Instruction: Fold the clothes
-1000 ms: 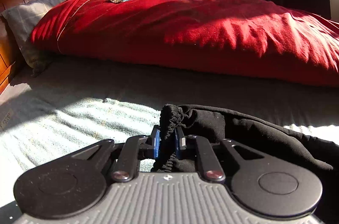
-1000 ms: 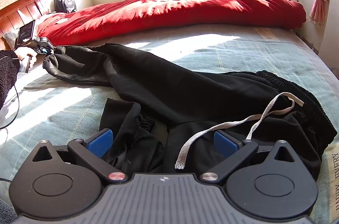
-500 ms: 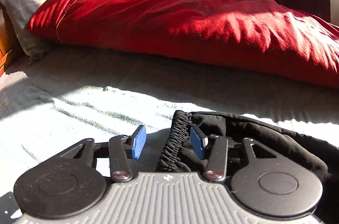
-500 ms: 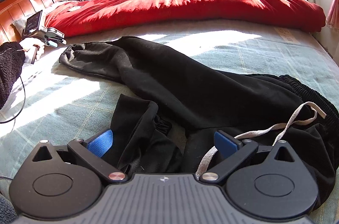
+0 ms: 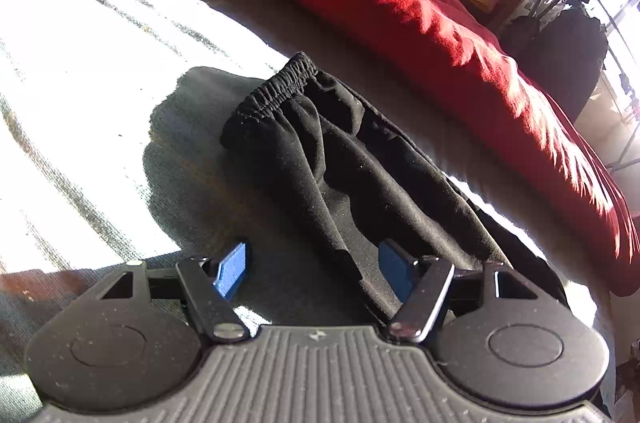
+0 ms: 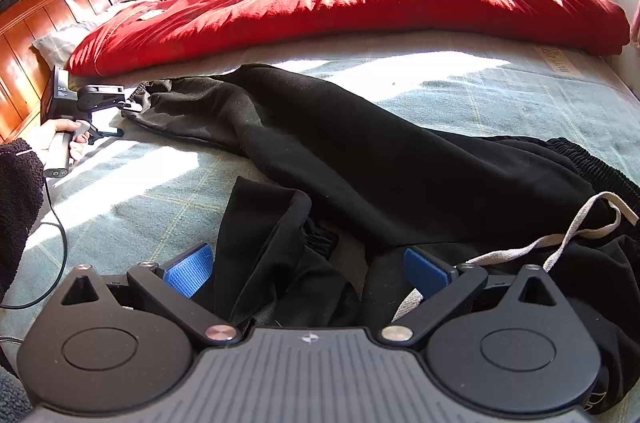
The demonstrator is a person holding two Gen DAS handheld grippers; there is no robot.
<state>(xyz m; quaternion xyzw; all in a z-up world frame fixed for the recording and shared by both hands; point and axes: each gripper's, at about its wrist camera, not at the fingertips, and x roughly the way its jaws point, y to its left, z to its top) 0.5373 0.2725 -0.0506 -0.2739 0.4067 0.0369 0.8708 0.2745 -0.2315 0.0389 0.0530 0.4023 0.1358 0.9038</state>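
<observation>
The black trousers [image 6: 360, 151] lie sprawled across the bed [image 6: 460, 83], one leg stretched out toward the headboard side with its elastic cuff [image 5: 280, 87] flat on the sheet, the other leg crumpled back on itself near the right tool [image 6: 306, 273], and the waistband with its pale drawstring [image 6: 560, 243] bunched at the right. The cloth looks soft, limp and fairly light, likely to sag and drag on the sheet rather than hold a shape; the gathered cuffs and the thick elastic waistband seem the firmest places to pinch, while the loose drawstring could snag. The left tool [image 5: 316, 269] stands wide apart and holds nothing: it hovers over the outstretched leg short of the cuff, its right finger over the black cloth. The right tool is likewise spread wide and empty, with the folded leg lying between its fingers. A red duvet [image 6: 360, 3] lies along the far side of the bed.
</observation>
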